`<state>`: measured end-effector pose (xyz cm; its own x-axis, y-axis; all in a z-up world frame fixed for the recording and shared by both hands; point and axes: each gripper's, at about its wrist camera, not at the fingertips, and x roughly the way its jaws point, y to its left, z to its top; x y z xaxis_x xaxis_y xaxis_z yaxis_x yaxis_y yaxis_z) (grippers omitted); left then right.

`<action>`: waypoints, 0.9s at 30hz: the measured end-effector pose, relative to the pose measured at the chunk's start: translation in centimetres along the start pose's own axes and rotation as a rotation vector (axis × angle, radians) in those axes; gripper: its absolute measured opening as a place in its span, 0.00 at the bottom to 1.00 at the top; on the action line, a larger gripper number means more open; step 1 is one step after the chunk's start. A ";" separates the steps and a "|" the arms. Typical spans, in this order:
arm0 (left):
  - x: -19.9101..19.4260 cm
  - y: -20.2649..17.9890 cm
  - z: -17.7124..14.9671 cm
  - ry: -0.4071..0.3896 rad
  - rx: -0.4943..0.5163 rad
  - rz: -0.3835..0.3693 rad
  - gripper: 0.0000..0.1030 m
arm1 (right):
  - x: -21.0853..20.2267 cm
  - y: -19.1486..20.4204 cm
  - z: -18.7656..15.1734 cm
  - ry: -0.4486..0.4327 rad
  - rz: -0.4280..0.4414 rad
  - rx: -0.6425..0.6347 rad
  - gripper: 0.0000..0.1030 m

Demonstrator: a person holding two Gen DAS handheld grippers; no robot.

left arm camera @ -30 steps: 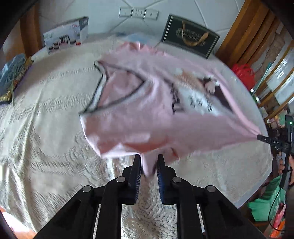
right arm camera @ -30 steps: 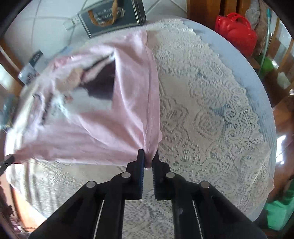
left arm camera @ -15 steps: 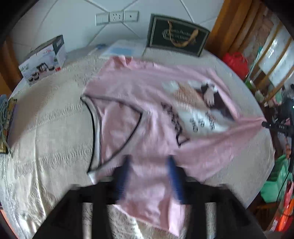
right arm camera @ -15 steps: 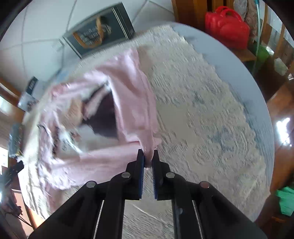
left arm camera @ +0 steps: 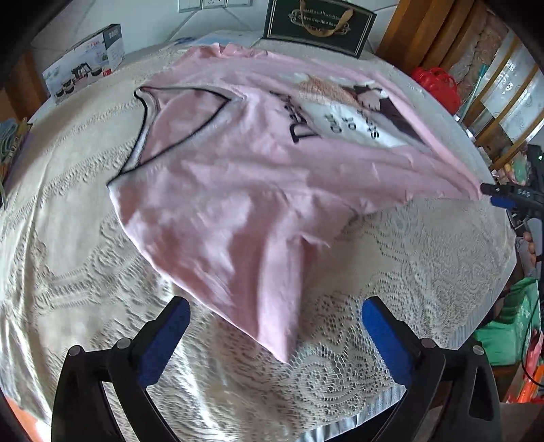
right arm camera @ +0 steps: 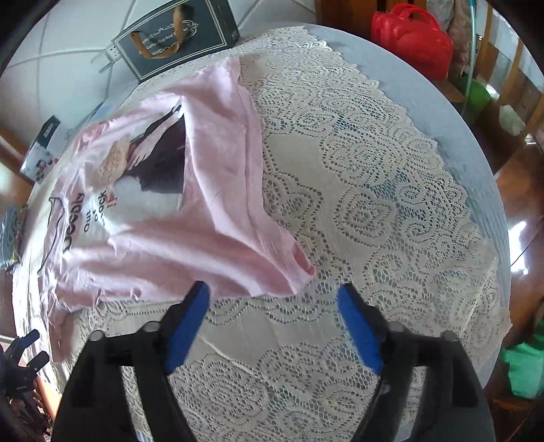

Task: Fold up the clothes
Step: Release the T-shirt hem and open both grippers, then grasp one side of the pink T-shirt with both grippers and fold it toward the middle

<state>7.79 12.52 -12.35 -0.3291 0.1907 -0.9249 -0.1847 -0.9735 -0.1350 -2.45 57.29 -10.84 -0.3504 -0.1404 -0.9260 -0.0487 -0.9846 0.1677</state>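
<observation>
A pink T-shirt [left arm camera: 255,170] with a printed picture and black-edged neckline lies spread on the lace-covered round table [left arm camera: 425,272]. My left gripper [left arm camera: 275,326] points down at its near sleeve. Its jaws are opening wide, and the sleeve tip lies loose between the blue pads [left arm camera: 166,333] without touching them. In the right wrist view the shirt [right arm camera: 153,244] lies to the left. My right gripper [right arm camera: 273,306] hangs just behind its hem corner, jaws opening, with nothing pressed between them. The right gripper's tip [left arm camera: 506,197] also shows at the shirt's far right corner.
A dark green gift box [left arm camera: 319,23] and a white kettle box [left arm camera: 85,57] stand at the table's back. A red bag [right arm camera: 411,37] and wooden furniture lie beyond the right rim. Green bags [left arm camera: 510,326] sit on the floor. Bare lace [right arm camera: 374,204] stretches right of the shirt.
Both grippers were shut on the shirt and held it up. The left opened first, then the right, and the shirt has dropped flat onto the table.
</observation>
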 end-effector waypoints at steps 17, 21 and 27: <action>0.8 2.6 0.9 -0.007 -0.135 0.121 0.15 | 2.9 3.5 -0.3 -0.005 -0.065 -0.240 0.43; -2.6 3.0 2.9 -0.087 -0.120 0.065 0.13 | 1.0 4.5 0.5 -0.012 -0.008 -0.214 0.07; -5.2 4.3 9.9 -0.162 -0.076 0.036 0.13 | -1.9 4.2 4.2 -0.035 0.132 -0.104 0.07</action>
<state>-0.43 8.58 -4.61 -0.4802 0.1670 -0.8611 -0.1014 -0.9857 -0.1346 -5.89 53.85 -6.96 -0.3798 -0.2674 -0.8856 0.0963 -0.9635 0.2496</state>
